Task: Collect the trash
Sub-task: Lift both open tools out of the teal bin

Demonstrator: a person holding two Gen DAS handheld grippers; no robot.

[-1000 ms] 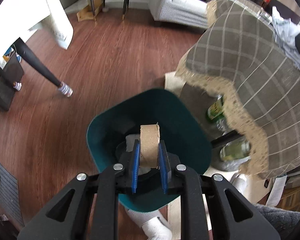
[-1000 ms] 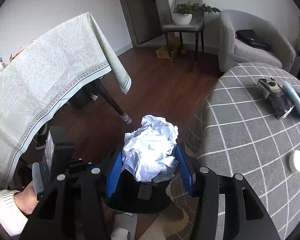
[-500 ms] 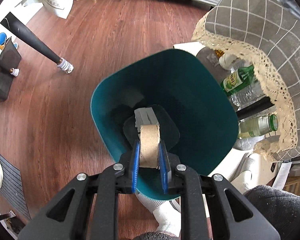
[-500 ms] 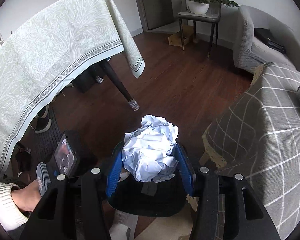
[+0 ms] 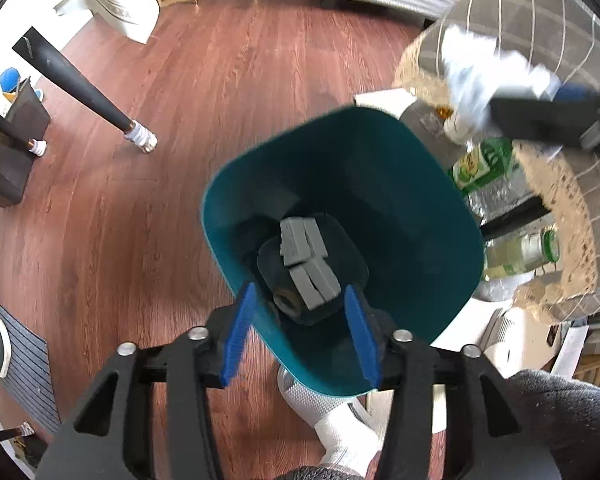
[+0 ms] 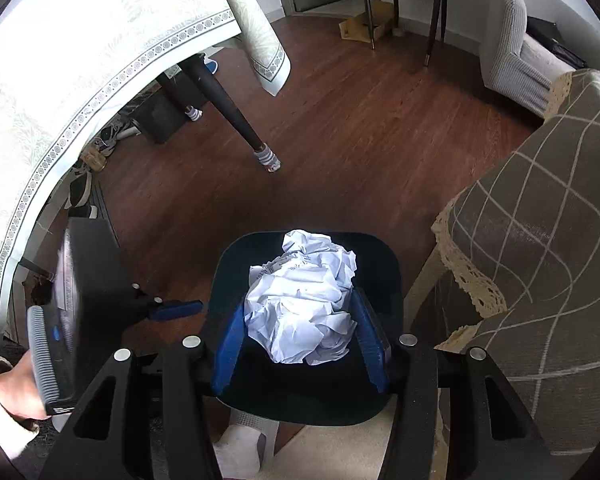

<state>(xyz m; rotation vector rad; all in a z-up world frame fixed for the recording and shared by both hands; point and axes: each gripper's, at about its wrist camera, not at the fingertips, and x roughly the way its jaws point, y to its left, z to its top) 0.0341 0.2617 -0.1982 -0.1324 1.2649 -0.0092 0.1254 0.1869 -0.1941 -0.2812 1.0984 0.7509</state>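
A teal bin [image 5: 404, 208] stands on the wooden floor. My left gripper [image 5: 299, 290] hovers over its near side with jaws opening and nothing pressed between them. A brown cardboard roll [image 5: 286, 301] lies at the bottom of the bin beside grey foam pieces [image 5: 304, 258]. My right gripper [image 6: 300, 308] is shut on a crumpled ball of white paper [image 6: 304, 300] and hangs right above the bin [image 6: 386, 268]. In the left wrist view the right gripper [image 5: 540, 118] shows blurred at the upper right with the paper [image 5: 474, 80]. The left gripper's blue finger [image 6: 176, 308] shows left of the bin.
A round table with a grey checked cloth [image 6: 540, 240] stands right of the bin, with bottles [image 5: 484, 164] beneath it. A black table leg [image 5: 80, 92] and a white tablecloth [image 6: 80, 60] are to the left. A foot in a white sock [image 5: 340, 436] is beside the bin.
The left jaws opened and the cardboard roll dropped from them into the bin. The right gripper came down with the paper ball until it hung over the bin.
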